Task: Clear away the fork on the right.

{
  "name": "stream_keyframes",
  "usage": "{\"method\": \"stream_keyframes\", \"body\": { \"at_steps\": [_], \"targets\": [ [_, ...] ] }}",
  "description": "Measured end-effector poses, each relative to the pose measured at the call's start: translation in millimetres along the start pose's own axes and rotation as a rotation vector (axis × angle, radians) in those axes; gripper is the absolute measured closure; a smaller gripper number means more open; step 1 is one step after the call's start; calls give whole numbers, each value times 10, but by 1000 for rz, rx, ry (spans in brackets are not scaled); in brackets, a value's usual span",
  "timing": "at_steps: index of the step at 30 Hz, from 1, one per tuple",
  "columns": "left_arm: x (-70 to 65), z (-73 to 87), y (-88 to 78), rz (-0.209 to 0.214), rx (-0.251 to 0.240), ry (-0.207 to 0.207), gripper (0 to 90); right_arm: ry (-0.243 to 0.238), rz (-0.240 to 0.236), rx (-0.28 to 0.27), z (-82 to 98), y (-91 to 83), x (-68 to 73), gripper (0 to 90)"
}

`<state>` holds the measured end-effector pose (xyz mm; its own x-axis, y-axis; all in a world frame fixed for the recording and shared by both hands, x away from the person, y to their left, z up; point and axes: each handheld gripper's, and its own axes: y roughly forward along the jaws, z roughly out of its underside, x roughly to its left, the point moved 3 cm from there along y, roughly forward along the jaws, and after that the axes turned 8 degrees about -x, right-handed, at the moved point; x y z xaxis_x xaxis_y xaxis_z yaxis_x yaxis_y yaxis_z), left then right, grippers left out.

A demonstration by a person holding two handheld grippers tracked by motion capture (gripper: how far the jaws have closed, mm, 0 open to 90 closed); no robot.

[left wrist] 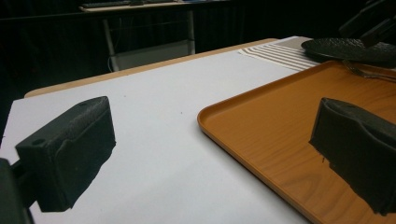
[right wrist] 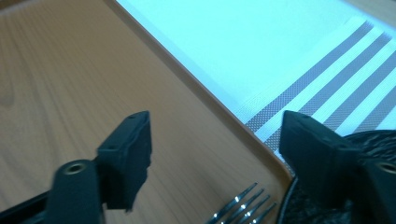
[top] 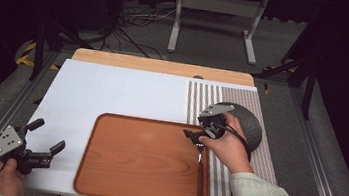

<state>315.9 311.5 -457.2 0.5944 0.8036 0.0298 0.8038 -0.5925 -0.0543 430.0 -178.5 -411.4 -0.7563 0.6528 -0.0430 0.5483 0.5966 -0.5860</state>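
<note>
We see the left hand-held gripper (top: 49,139) at the near left corner of the tabletop (top: 113,90), over the white surface and just left of the wooden tray (top: 139,159). The left hand (top: 9,178) holds it from below and near, the wrist comes in at the bottom edge, and the gripper points to the right and a little far, toward the tray. Its jaws stand wide apart and hold nothing; in the left gripper view the tray rim (left wrist: 243,140) passes between them, one jaw over the white surface and the other over the tray. The right hand (top: 224,144) reaches in from the near right, with a pale sleeve (top: 256,193) on the forearm, and it is bent over the far right corner of the tray. The right hand-held gripper (top: 197,135) points left and down there, above the head of a fork (top: 200,166) that lies in the tray along its right edge, with its wooden handle toward us. Its jaws are also spread open and empty; in the right gripper view the fork tines (right wrist: 247,205) show between them, lower down. A dark round plate (top: 252,125) rests on the striped placemat (top: 227,99), just to the right of the tray, partly behind the right hand.
</note>
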Motion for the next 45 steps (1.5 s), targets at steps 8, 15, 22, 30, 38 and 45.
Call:
{"method": "stream_keyframes", "body": {
  "at_steps": [8, 15, 22, 30, 38, 45],
  "targets": [
    [-7, -4, 7, 3, 2, 5, 8, -46, -1, -89, -40, -282, 26, 168],
    [-8, -6, 5, 0, -2, 4, 8, -64, 13, -180, 29, -578, 1, 158],
    [-13, -7, 7, 3, 0, 5, 8, -67, 22, -301, 172, -824, -34, 145],
    [-18, -6, 9, 4, -1, 2, 8, -43, 47, -404, 405, -985, -79, 134],
    [-18, -7, 5, 5, -3, 1, 8, -23, 68, -479, 674, -1088, -151, 125],
    [-19, -6, 5, 7, -15, -7, 8, 21, 98, -523, 1044, -1165, -269, 122]
  ]
}}
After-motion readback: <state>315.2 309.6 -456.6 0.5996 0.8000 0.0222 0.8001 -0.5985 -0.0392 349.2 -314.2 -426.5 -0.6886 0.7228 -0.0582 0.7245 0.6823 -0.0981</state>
